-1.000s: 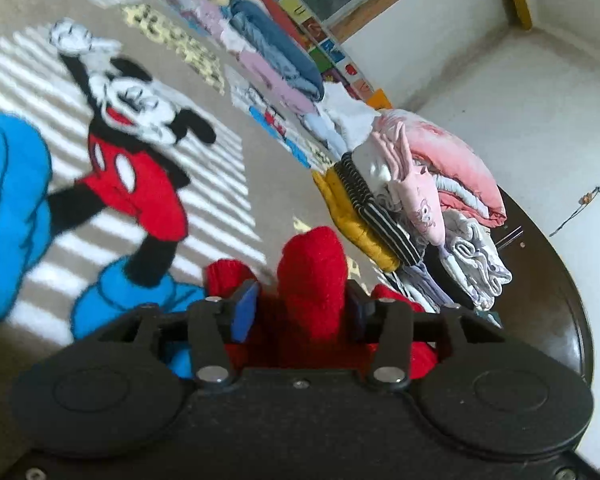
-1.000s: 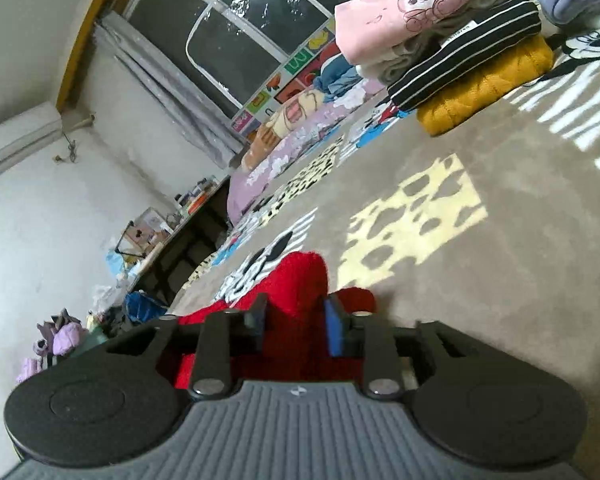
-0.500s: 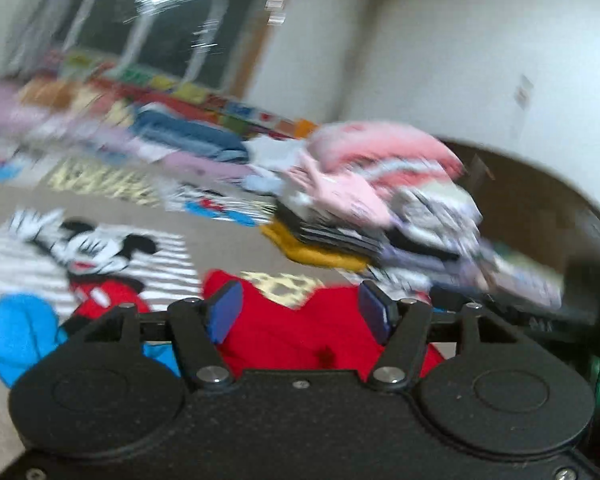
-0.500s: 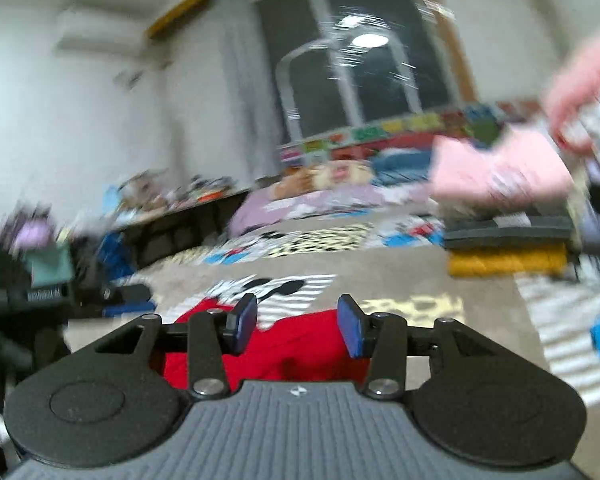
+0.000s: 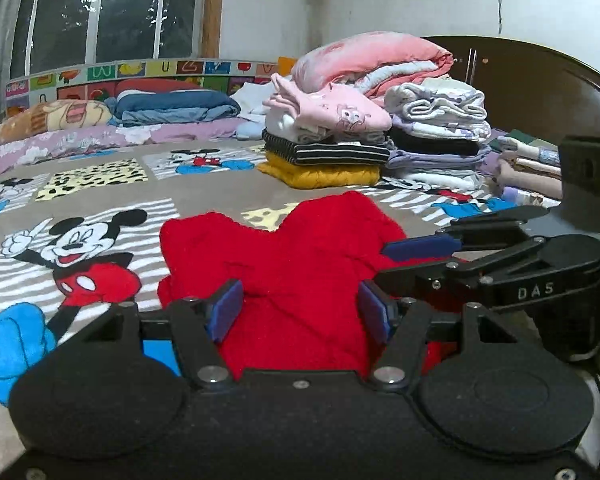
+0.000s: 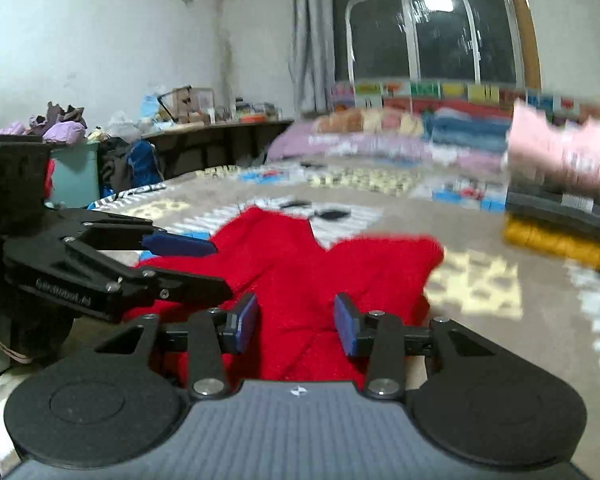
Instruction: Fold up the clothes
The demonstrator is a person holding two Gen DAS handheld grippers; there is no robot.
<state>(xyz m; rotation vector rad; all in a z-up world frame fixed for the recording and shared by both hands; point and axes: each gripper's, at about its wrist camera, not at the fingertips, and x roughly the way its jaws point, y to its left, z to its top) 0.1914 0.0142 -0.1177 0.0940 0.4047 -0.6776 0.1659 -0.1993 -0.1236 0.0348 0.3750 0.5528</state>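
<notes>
Bedroom, dark window w/ grey curtain at back, white walls. Bed covered by a grey-brown cartoon-mouse print blanket (image 5: 112, 188); everything sits on it.

Left tool (image 5: 300, 312): blue pads apart, roughly mid-open, released. Red fabric shows between the pads but pads don't press it, gap each side. Right tool (image 6: 296, 322): blue pads also apart, narrower gap, jaws closing at this moment; red fabric lies between them, pads not pinching it as far as visible. In left view the right tool (image 5: 420, 256) comes in from the right edge, its fingers over the right side of the garment. In right view the left tool (image 6: 188, 264) comes in from the left edge, over the garment's left side. Contact w/ fabric there: can't tell.

Red fuzzy knit garment (image 5: 292, 256) lies bunched on the blanket directly in front of both tools, near edge under the fingers. Two lobes point away from the cameras toward the window w/ a V notch between; long axis roughly side to side across the views.

Behind it, apart: stack of folded clothes (image 5: 328, 144), mustard knit at bottom, black-white striped piece, pink on top. Just right of that a second pile of folded whites and pink quilt (image 5: 432, 116) against the dark wooden headboard (image 5: 540, 80). Folded blue bedding (image 5: 172, 106) and pillows along the window side. Right view: cluttered dark shelf (image 6: 216, 128) by left wall; that view is blurred on the right.
</notes>
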